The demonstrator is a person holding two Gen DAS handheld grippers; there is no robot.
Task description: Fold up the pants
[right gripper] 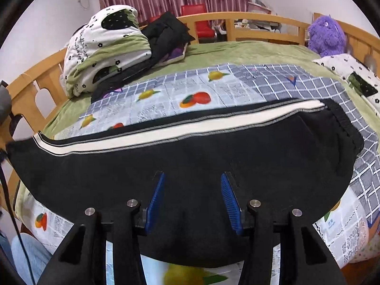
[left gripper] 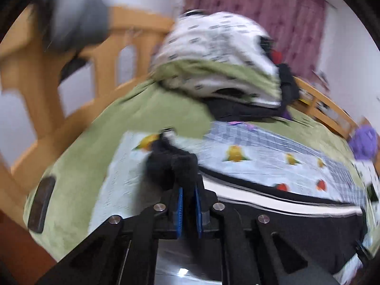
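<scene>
With the left gripper (left gripper: 188,191) clamped on the black pants (right gripper: 190,156) cuff at 9 o'clock, the half-open, empty right gripper (right gripper: 192,194) should have pinned the waist side.

Black gripper (right gripper: 192,190) frames, ribbed blue pads (right gripper: 155,201), seemingly steel screws.

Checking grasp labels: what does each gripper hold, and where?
Left gripper pinches a bunched end of the black white-striped pants. Right gripper is open above them, holding nothing.
</scene>
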